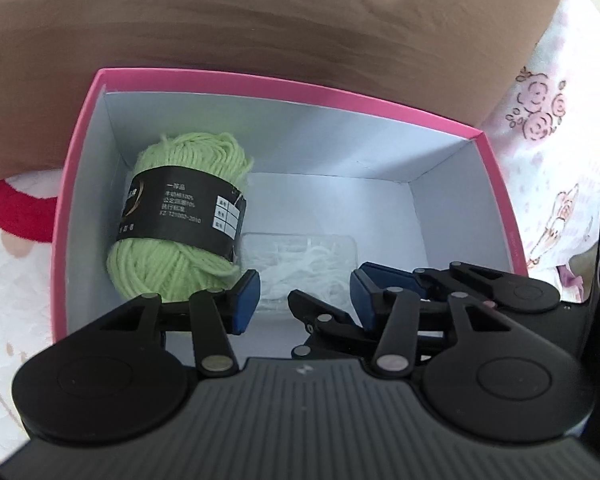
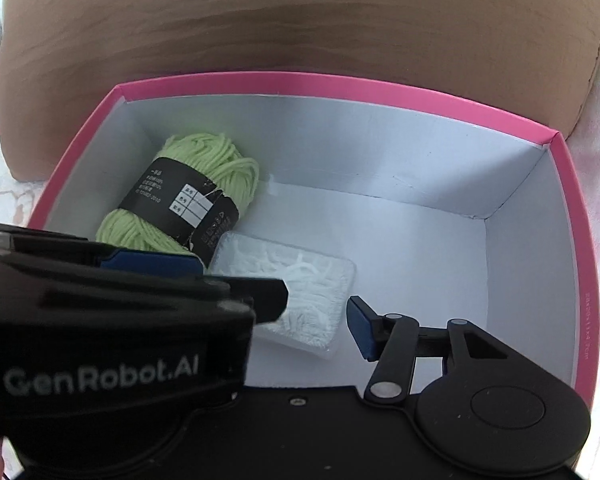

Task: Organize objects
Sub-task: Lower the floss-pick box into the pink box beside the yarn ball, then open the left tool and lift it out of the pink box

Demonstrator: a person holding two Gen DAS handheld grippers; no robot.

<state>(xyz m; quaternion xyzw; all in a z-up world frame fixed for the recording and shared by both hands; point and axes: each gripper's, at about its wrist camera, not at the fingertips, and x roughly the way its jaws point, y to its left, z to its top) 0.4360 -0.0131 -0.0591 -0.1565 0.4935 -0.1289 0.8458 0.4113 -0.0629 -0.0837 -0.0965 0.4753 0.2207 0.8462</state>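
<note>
1. Left wrist view: the left gripper (image 1: 300,296) hangs low over the near end of a pink box (image 1: 284,82) with a white inside. Its blue pads stand apart, with the clear packet of white thread (image 1: 300,260) lying on the box floor between and beyond them. The pads press on nothing that I can see, so I read the jaws as spread, not pinching.
2. Left wrist view: a skein of light green yarn (image 1: 180,216) with a black paper band lies against the left wall of the box, its right side touching the clear packet. Both seem set to one side to leave the rest of the floor free.
3. Left wrist view: black links and a blue pad of the right gripper (image 1: 384,280) cross in just behind the left gripper's right finger. A brown cushion (image 1: 260,32) lies behind the box, which rests on flowered bedding (image 1: 560,152).
4. Right wrist view: the right gripper (image 2: 324,316) shows only its right blue finger (image 2: 360,328), just beside the near right corner of the packet and not touching it. Its left finger is hidden behind the left gripper's body, so whether it grips anything I cannot tell.
5. Right wrist view: the yarn and the packet already lie inside the box, so the two grippers most likely meet here to place or straighten the packet.
</note>
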